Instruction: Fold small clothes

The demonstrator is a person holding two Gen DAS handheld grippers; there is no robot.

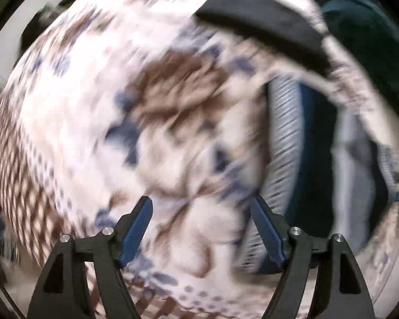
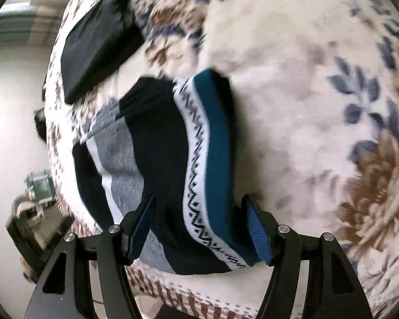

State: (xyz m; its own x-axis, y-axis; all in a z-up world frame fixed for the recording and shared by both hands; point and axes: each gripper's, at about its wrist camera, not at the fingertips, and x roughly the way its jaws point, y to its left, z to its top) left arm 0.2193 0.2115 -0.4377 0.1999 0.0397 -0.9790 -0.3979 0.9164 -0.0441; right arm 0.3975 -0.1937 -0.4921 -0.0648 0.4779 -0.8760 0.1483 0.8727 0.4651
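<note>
A folded small garment (image 2: 162, 138) lies on the floral blanket (image 2: 292, 79); it is black and grey with a teal waistband and a white zigzag band. My right gripper (image 2: 199, 202) hovers open just over its near end, with the waistband in the gap and neither pad touching it. The left wrist view is blurred by motion. There the same garment (image 1: 308, 146) lies at the right, beside the right finger. My left gripper (image 1: 200, 204) is open over bare blanket (image 1: 79, 106) and holds nothing.
A flat folded black item (image 2: 98, 40) lies beyond the garment, also the black item (image 1: 260, 21) at the top of the left view. Dark teal cloth (image 1: 372, 40) sits past the blanket's edge. The blanket ends at the left, with pale floor (image 2: 13, 93) and small furniture (image 2: 37, 212) below.
</note>
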